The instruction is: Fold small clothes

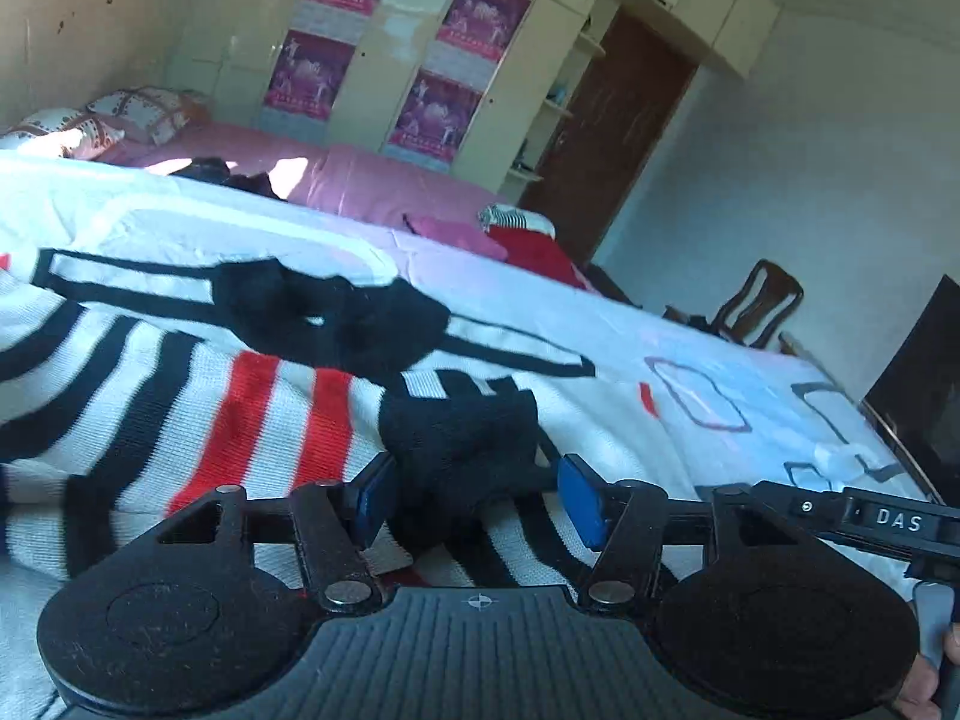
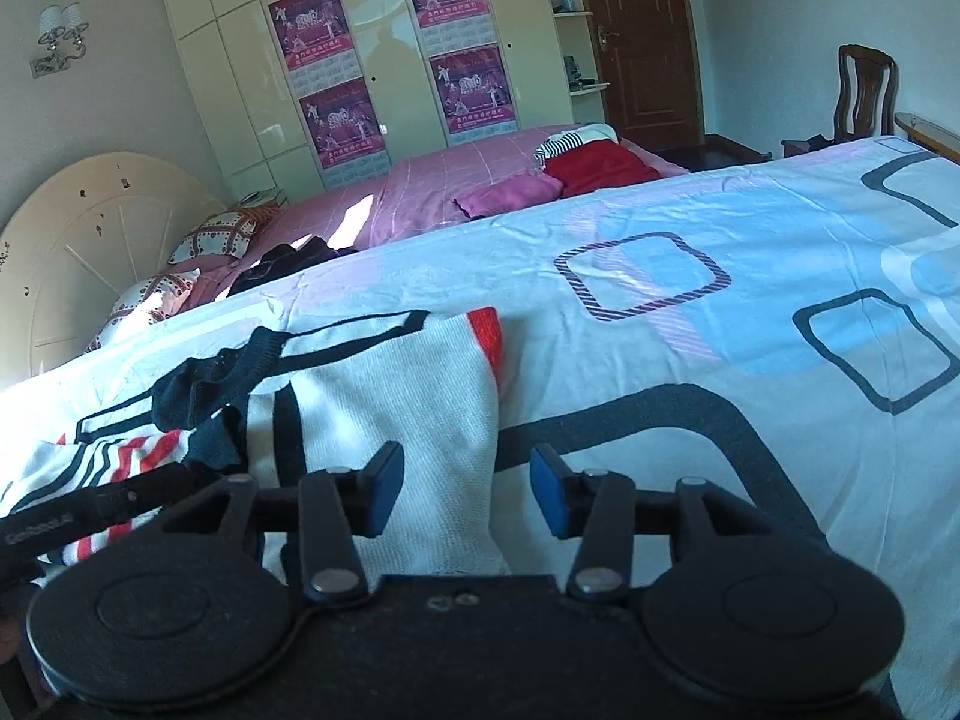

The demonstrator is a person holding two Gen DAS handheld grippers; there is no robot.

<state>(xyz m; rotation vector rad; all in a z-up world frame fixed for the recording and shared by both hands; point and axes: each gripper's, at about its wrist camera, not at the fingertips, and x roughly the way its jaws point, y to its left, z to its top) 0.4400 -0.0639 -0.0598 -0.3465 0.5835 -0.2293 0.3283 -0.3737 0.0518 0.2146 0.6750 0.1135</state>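
Knitted sweater [image 1: 198,414], white with black and red stripes and a black collar, lies rumpled on the near part of the white patterned bedsheet [image 2: 690,312]. The left gripper [image 1: 474,498] has its blue pads spread, with a black cuff [image 1: 462,438] lying between them. The right gripper [image 2: 462,495] is also spread, over the sweater's plain white right edge.

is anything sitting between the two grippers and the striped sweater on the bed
Nothing visible does. The left gripper is open around the sweater's black cuff, and the right gripper is open over the sweater's white edge on the bedsheet.
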